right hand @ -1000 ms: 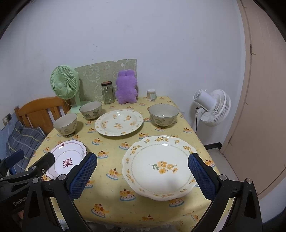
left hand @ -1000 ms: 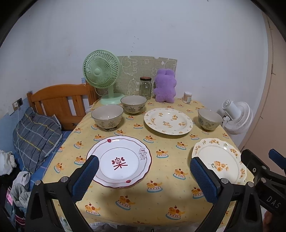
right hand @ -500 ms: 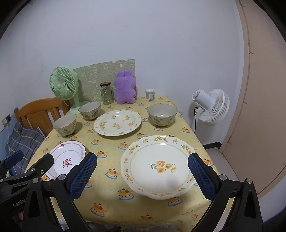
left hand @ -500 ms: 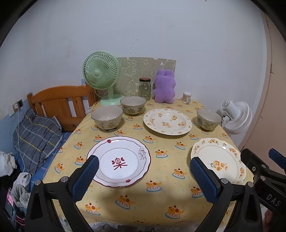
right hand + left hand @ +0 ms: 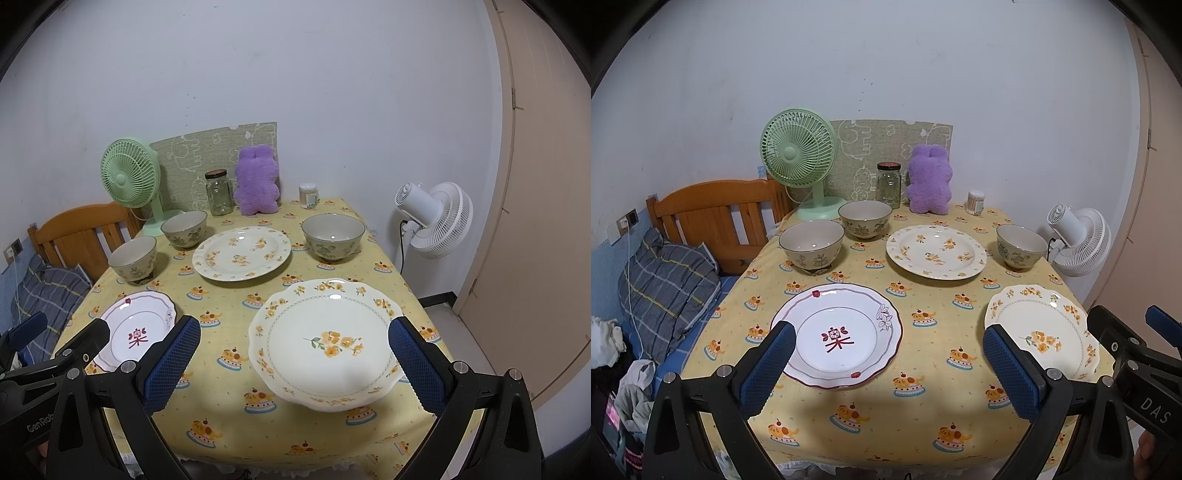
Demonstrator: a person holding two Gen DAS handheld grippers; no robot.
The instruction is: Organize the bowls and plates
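Both grippers hover at the near table edge, jaws wide open, holding nothing. The left gripper (image 5: 886, 369) faces the red-rimmed plate (image 5: 836, 335), which lies flat just ahead, slightly left of centre between its fingers. The right gripper (image 5: 293, 360) has the floral plate (image 5: 325, 341) centred in its gap, so each hand is nearest its own plate. Bowls (image 5: 812, 245) sit further back, well apart

A table under a yellow cloth printed with small cakes (image 5: 923, 417) carries three ceramic plates — a white red-rimmed one (image 5: 836, 339), a cream scalloped one (image 5: 1043, 332), a round floral one (image 5: 936, 251) — plus three beige bowls, a green fan (image 5: 799, 162), a glass jar (image 5: 888, 184) and a purple plush (image 5: 929, 181).
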